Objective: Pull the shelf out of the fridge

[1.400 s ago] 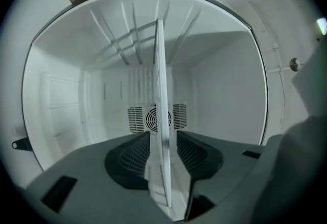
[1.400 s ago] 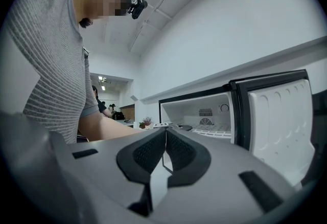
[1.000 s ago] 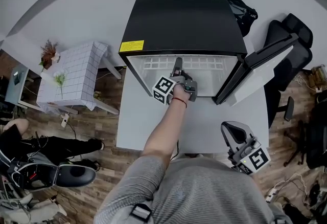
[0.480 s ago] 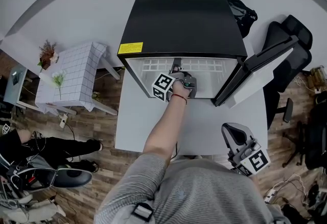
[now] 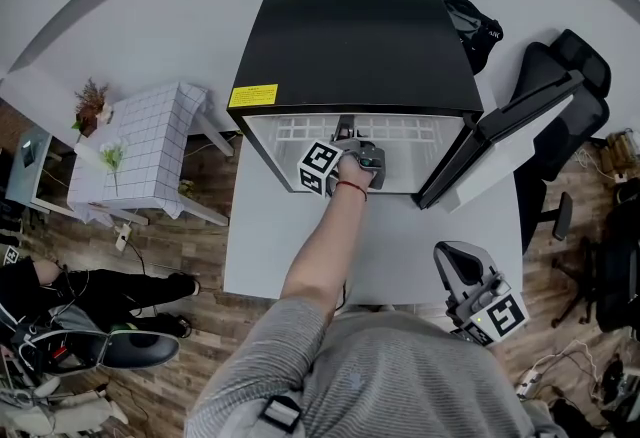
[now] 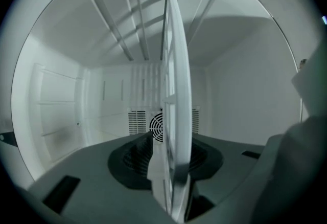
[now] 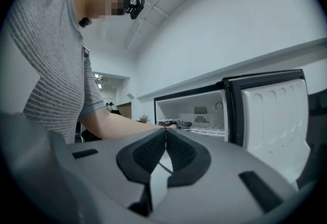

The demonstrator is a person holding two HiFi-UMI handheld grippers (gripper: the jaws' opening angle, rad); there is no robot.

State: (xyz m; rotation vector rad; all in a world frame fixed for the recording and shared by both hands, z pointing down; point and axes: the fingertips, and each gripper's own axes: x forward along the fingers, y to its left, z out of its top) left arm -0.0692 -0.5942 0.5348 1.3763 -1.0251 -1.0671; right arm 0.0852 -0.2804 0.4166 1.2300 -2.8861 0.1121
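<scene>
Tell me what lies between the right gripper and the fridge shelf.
Only bare white table, seen in the head view. The right gripper is shut and empty, while the left gripper is clamped on the shelf.

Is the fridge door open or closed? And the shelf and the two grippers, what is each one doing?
Fridge door: wide open, swung to the right.
Shelf: inside the fridge, not pulled out yet, gripped at its front edge.
Left gripper: shut on the shelf.
Right gripper: shut and empty, held back from the fridge.
</scene>
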